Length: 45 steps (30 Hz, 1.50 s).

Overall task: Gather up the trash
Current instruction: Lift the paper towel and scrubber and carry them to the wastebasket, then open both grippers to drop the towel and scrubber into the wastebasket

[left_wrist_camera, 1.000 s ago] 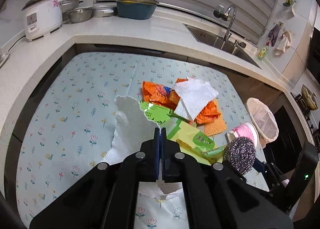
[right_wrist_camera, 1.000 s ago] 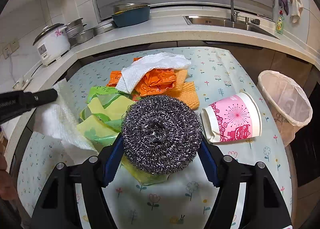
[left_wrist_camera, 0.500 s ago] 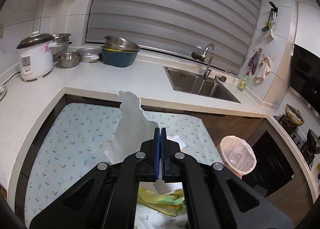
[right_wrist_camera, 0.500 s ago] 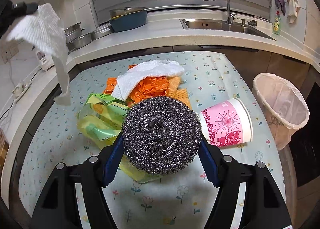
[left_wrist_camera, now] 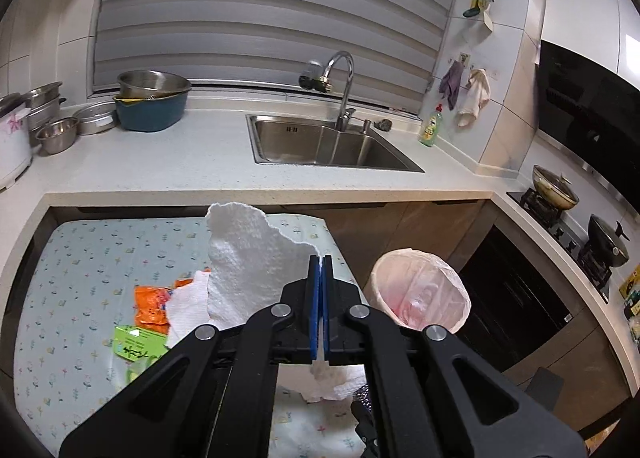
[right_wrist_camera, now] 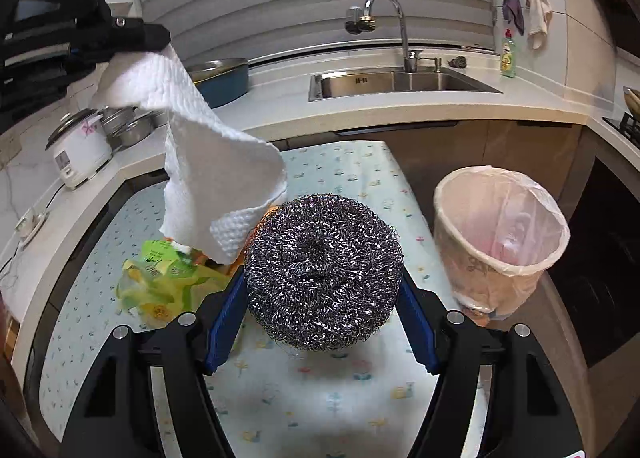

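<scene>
The lifted paper towel [left_wrist_camera: 256, 258] has swung nearer the bin [left_wrist_camera: 420, 294], seemingly.

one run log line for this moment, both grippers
left gripper: shut on paper towel, lifted | right gripper: shut on steel scourer | trash bin: right of table, open

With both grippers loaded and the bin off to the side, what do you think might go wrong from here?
1. The paper towel hangs loose from the left gripper; its tail could drag over the wrappers or miss the trash bin.
2. The steel wool scrubber is only squeezed at its sides by the right gripper and might slip out.
3. The bin stands off the table edge and may tip if bumped.
</scene>
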Each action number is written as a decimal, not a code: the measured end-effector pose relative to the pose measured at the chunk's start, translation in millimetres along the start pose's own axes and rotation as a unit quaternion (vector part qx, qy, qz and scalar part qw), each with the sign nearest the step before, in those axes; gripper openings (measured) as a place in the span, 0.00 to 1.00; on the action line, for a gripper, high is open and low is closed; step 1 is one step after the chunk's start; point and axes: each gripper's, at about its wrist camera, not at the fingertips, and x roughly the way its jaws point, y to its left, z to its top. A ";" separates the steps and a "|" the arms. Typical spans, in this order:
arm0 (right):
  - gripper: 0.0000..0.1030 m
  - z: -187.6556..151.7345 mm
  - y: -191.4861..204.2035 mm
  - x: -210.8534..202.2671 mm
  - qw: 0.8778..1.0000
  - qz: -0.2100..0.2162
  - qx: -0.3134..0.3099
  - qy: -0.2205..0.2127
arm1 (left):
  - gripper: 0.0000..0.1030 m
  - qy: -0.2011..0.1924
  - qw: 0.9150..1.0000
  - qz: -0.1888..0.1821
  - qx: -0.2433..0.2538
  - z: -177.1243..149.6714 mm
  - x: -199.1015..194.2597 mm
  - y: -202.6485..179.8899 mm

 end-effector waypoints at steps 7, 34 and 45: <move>0.65 13.8 -81.8 3.8 0.997 -0.059 0.042 -0.012 | 0.00 0.025 0.999 -0.034 0.021 -1.4 61.0 -53.3; 0.65 30.8 -218.1 99.3 0.985 -0.129 0.113 0.020 | 0.40 0.087 0.989 -0.098 0.067 8.0 252.3 -163.1; 0.66 54.1 -227.9 125.0 0.985 -0.130 0.111 0.024 | 0.50 0.072 0.993 -0.071 0.061 12.2 235.1 -146.0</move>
